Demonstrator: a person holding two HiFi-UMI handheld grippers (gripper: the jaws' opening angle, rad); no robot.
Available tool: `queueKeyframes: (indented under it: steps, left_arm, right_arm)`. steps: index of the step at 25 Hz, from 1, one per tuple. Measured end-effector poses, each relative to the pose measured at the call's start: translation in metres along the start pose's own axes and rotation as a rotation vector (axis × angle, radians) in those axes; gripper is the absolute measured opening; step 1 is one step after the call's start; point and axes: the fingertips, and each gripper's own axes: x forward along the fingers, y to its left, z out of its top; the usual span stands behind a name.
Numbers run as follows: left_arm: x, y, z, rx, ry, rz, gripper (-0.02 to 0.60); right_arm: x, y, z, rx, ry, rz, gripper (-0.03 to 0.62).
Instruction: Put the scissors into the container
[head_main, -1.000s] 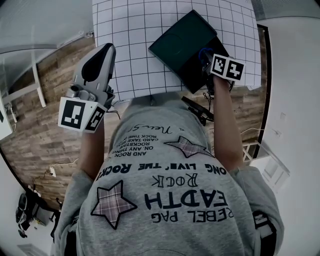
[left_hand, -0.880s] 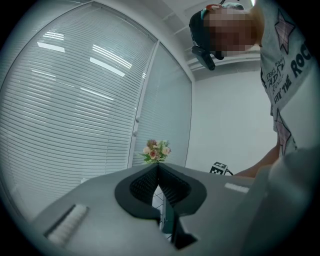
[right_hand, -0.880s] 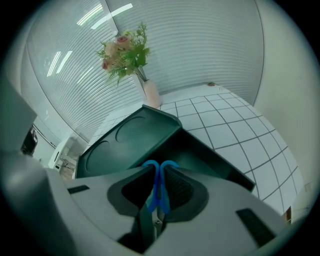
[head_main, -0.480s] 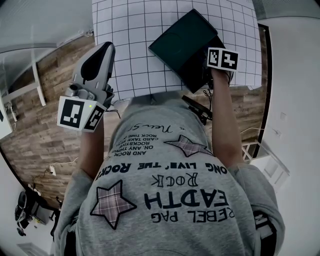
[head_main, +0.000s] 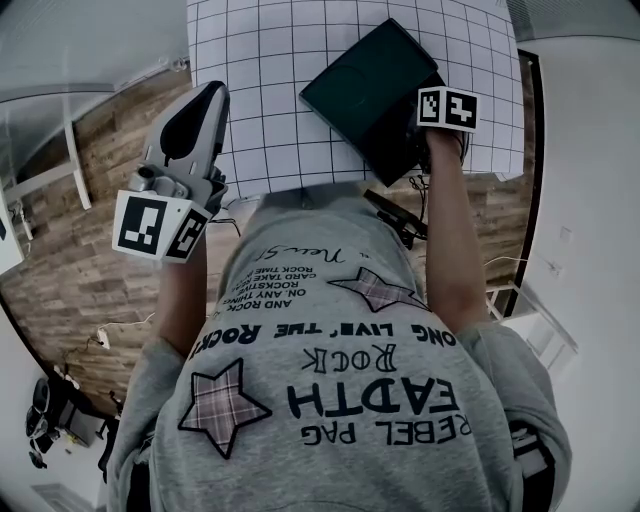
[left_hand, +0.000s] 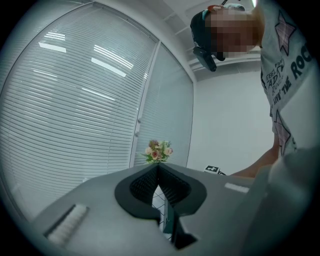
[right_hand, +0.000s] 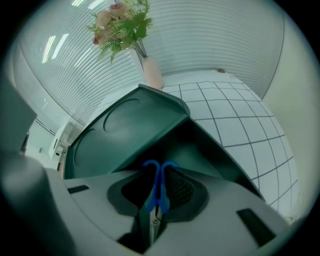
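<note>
The right gripper (right_hand: 159, 172) clamps the blue-handled scissors (right_hand: 154, 197) in its jaws, poised just above the open container (right_hand: 205, 155) on the table (right_hand: 235, 125). The delivery step looks underway. Next, the scissors should be lowered inside the container and released. The left gripper (left_hand: 159, 181), well aside of the container, has its jaws closed and empty.

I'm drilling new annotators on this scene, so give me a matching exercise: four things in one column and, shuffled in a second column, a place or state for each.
1. scissors
2. container
3. left gripper
4. flowers

A. shut, empty
B. open, on the grid mat
C. held in the right gripper
D. in a vase beyond the container

Pairs: 1-C, 2-B, 3-A, 4-D
</note>
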Motion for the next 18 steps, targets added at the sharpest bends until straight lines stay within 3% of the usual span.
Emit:
queueKeyframes:
  steps: [18]
  left_arm:
    - [-0.0057,0.0034,0.0022,-0.003,-0.008,0.003,0.009]
  right_arm:
    - [-0.0026,-0.0001,-0.0006,0.039,0.031,0.035,0.097]
